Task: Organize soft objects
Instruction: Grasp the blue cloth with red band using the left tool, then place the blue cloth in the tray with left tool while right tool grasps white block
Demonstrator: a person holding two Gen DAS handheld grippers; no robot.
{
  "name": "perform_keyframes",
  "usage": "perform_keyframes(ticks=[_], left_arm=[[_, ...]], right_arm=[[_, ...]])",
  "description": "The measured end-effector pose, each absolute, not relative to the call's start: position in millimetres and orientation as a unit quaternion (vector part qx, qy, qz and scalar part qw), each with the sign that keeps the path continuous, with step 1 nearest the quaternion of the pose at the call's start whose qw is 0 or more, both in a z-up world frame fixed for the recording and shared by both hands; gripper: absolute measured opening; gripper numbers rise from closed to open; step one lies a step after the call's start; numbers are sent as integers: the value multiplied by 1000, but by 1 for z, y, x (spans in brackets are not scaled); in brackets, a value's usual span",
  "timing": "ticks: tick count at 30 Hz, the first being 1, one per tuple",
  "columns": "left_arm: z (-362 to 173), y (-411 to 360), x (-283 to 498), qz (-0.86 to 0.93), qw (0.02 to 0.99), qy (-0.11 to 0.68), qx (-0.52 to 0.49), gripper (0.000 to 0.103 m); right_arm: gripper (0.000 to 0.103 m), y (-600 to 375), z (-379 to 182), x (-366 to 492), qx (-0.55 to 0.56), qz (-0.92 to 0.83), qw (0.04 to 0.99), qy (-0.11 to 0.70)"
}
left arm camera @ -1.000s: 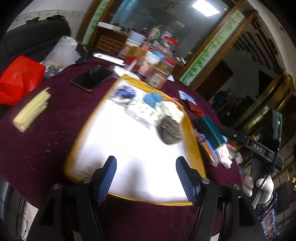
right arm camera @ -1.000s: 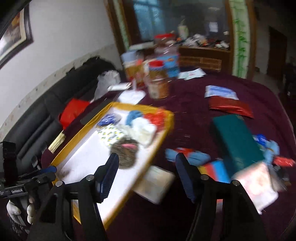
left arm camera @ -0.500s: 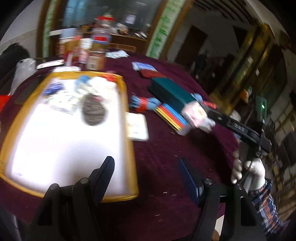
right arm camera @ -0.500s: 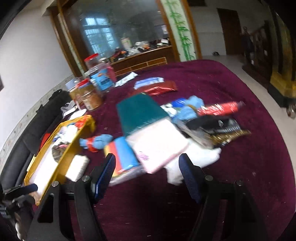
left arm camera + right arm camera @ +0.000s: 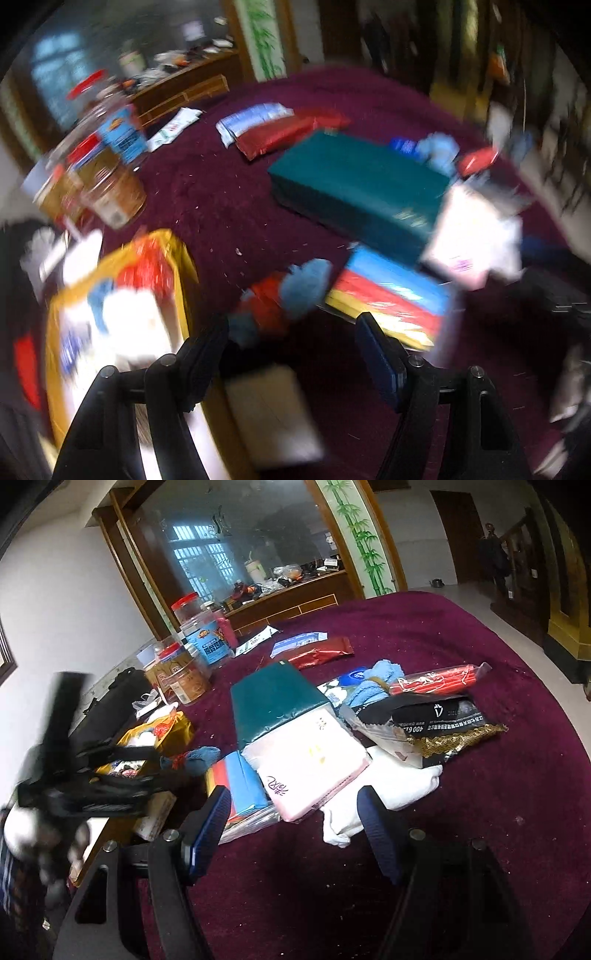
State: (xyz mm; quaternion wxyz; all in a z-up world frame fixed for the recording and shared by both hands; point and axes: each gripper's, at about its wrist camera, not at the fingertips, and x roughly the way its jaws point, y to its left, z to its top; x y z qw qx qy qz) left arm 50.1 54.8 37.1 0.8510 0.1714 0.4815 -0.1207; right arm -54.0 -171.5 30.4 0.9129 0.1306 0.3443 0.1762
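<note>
A yellow-rimmed tray holds several soft items at the left of the blurred left wrist view; it also shows in the right wrist view. A blue and red knitted sock lies on the maroon tablecloth just ahead of my open, empty left gripper; the sock also shows in the right wrist view. My right gripper is open and empty above a pink tissue pack and a white cloth. A light blue cloth lies further back.
A dark green box, coloured folders, a black packet, a red packet and snack jars crowd the table. A small cardboard box lies beside the tray. My left gripper shows blurred at left.
My left gripper has swung right, off the tray, to the sock and folders. My right gripper has turned right and come close over the tissue pack and white cloth.
</note>
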Motion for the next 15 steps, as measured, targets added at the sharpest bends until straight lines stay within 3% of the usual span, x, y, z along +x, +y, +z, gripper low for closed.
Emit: perform_keyframes(ticks=[6,7,8,9,15], left_arm=[[7,49,73,-132,812,510,252,73],[7,47,73,-139,810,513,247,68],[7,46,74,-143,811,515,238,47],[6,46,74,-144,812,518,227,36],[34,51,59,-150,851,480,153,36]], right_arm=[[70,-173,27,-51,138,188,904,359],[70,-173,26,-51,138,189,903,360],[70,-173,26,-51,139,189,903,361],[70,-173,26,-51,139,189,902,362],[70,-178,23,-48,151,178,899,370]])
